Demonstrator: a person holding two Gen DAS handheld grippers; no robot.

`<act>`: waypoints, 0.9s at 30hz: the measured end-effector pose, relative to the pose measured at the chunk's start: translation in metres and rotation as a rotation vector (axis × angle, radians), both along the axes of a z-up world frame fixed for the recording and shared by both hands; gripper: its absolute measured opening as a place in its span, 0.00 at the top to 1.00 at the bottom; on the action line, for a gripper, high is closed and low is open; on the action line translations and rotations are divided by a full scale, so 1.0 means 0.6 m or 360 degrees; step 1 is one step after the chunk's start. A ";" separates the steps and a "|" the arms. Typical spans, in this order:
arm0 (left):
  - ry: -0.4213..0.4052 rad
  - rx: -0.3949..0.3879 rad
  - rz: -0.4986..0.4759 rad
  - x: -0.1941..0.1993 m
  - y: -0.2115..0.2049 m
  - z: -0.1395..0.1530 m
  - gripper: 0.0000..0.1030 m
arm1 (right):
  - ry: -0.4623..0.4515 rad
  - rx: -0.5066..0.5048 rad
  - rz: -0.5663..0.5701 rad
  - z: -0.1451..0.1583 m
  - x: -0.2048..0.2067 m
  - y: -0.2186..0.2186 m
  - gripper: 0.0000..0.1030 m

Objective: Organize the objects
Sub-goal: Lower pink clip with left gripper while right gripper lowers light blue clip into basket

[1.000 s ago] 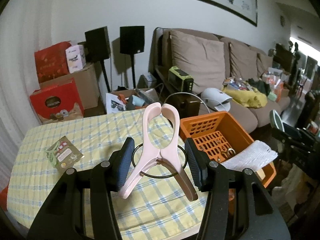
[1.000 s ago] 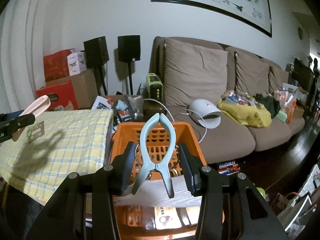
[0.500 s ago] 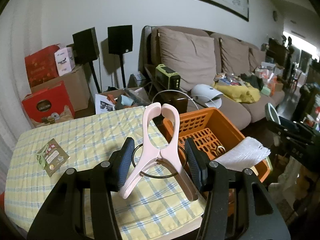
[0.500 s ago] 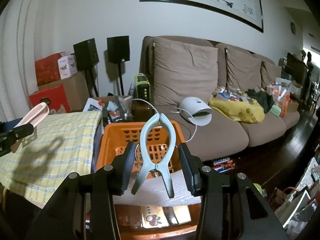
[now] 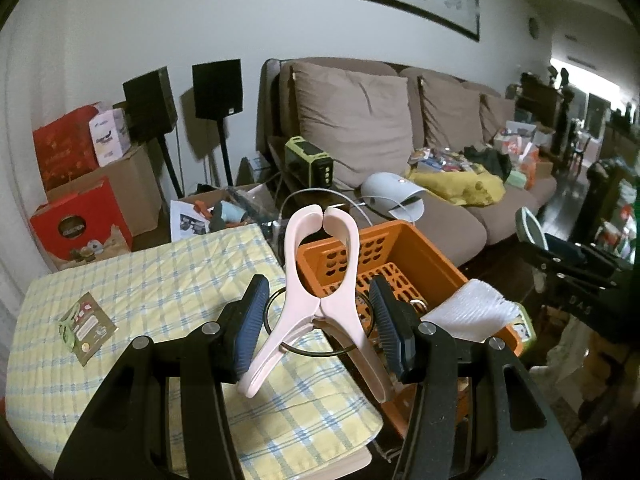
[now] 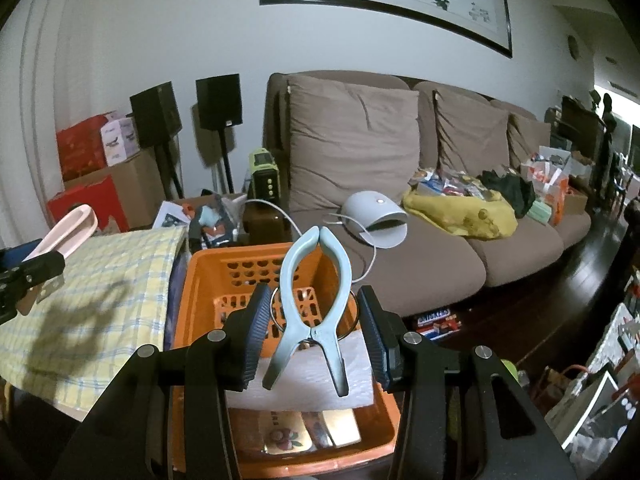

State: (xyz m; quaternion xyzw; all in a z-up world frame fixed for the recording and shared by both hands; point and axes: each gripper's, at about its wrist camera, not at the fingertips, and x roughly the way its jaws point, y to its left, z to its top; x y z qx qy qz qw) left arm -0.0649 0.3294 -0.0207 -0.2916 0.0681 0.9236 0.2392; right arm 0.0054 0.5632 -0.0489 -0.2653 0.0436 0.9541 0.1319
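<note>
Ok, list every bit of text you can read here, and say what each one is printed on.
"SNICKERS" on the candy box lying on the floor below the sofa; the first letters are hard to make out.
Red box: round dark logo, lettering too blurred to read.
White carton: print too small.
Packet on the checked cloth: too small.
Flat card in the orange basket: characters unreadable.
</note>
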 end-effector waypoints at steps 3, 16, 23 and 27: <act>0.0004 0.0001 -0.0013 0.001 0.011 0.003 0.52 | -0.0004 -0.0002 -0.0011 -0.001 0.002 0.007 0.56; 0.0008 0.0046 -0.0066 -0.002 0.041 0.013 0.52 | 0.0005 -0.0044 -0.0078 0.000 0.018 0.043 0.56; 0.0017 0.0056 -0.0090 0.001 0.056 0.020 0.52 | -0.0004 -0.0072 -0.0123 -0.002 0.028 0.064 0.56; 0.0011 0.0052 -0.0105 -0.001 0.067 0.019 0.52 | -0.0018 -0.0070 -0.0126 -0.005 0.026 0.063 0.56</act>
